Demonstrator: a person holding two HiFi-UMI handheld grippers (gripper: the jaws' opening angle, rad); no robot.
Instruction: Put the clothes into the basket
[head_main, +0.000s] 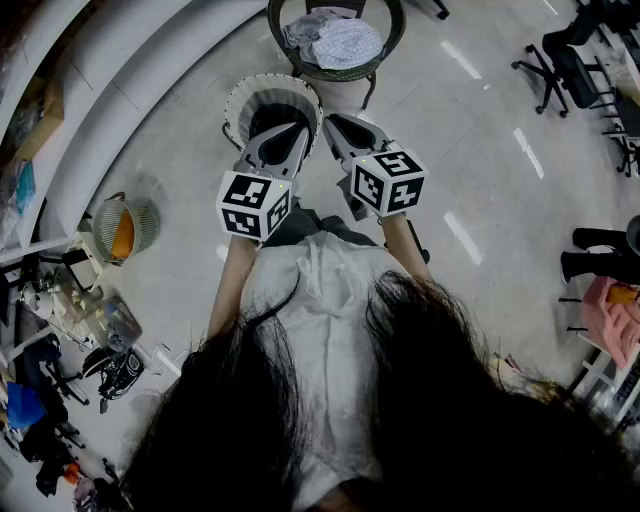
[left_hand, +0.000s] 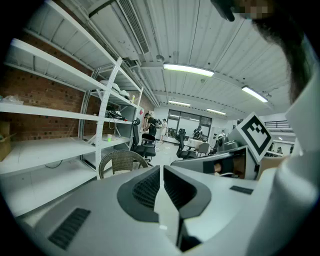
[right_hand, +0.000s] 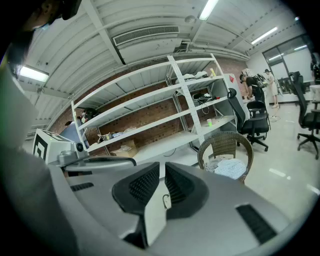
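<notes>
Starting at the left gripper (left_hand: 161, 175), its jaws were seen brought together with nothing between them. The right gripper (right_hand: 163, 176), held just beside it on its right, was likewise closed and empty. Both were tilted slightly downward. Directly ahead of and below the two tips, a white basket (head_main: 234, 108) was stood on the floor, and no garment could be made out in it. Farther ahead, beyond the basket, the clothes (head_main: 336, 42) were seen heaped loosely on the seat of a wicker chair (head_main: 340, 72), well apart from either gripper. The task was judged barely begun, with the reach to the chair as the step in hand.

Several faults could be expected from here. If the jaws were not opened before the heap was met, the cloth would only be pushed across the seat. If merely an edge were pinched, a garment could be trailed over the chair's rim or dropped short of the basket. As the basket was placed between the grippers and the chair, it could be knocked aside during the approach.
</notes>
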